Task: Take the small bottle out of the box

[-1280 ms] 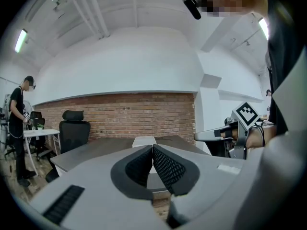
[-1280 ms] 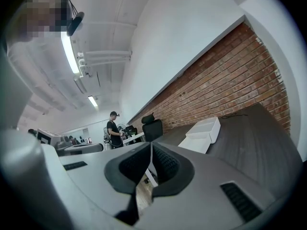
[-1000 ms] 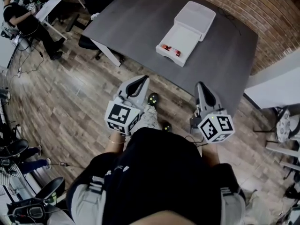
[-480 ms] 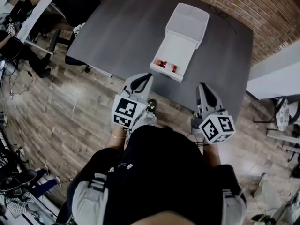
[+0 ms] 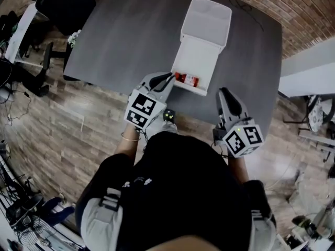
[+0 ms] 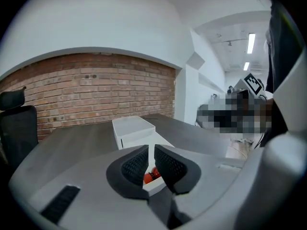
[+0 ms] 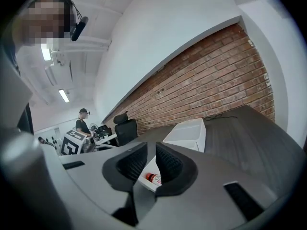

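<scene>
Now you are standing at the near edge of a dark grey surface (image 5: 131, 35), looking steeply down at it, with a tool in each hand.

A white box (image 5: 201, 56) lies open on the surface in front of you. Its lid (image 5: 207, 20) is folded back flat on the far side, toward a brick wall (image 6: 96, 85). The small bottle (image 5: 187, 79) lies on its side inside the box, at the end nearest you and close against the front wall. It shows red and white; from the head view you cannot tell whether one or two bottles lie there.

Your left tool (image 5: 168, 77) is held over the near edge of the surface, with its tip just beside the near left corner of the box and near the bottle. In the left gripper view its jaws are opening — only a narrow gap parts the ribbed black pads (image 6: 135, 163), and nothing is between them. The red of the bottle shows through the gap, farther off in the box.

Your right tool (image 5: 222, 90) is lower right of the box, over the surface's near edge, apart from the box. In the right gripper view its jaws are also opening, a little wider than the left, and nothing is between them. Past the tip the bottle's red cap and white label show at the box's near end.

A black office chair (image 7: 125, 128) stands beyond the surface.
</scene>
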{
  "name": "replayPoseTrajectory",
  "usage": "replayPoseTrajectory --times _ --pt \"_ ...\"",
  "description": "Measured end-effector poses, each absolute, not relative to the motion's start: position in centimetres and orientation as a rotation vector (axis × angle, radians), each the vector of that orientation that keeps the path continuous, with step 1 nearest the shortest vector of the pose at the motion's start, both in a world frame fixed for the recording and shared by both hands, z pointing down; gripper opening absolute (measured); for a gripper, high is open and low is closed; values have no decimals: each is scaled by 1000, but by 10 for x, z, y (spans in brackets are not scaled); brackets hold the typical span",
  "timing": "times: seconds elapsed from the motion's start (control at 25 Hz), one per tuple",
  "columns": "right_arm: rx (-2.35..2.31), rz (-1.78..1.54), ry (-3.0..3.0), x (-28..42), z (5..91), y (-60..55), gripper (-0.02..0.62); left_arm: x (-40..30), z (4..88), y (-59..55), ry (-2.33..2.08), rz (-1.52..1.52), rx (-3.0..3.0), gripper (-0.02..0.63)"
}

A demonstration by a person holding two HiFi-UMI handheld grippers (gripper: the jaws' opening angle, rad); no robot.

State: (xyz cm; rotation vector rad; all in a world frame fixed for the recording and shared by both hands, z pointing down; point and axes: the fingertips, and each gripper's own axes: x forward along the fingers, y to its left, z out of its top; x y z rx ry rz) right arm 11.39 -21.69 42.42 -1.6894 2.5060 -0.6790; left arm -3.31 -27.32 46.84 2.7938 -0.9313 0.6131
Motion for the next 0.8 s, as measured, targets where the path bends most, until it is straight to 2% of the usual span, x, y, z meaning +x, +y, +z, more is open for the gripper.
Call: replayPoseTrajectory --times 0.08,0.12,0.44,0.8 --pt "-1719 -698 2489 113 429 -222 57 -30 481 -284 -868 688 2806 74" --pt "-1736 -708 2478 113 431 -224 57 -27 488 -287 -831 731 2813 81" --pt "-1845 -765 2387 111 442 -236 58 -8 553 -292 -369 1170 2847 132" --pt "-1958 -810 2283 107 457 -253 61 4 581 -304 -94 1303 2807 156"
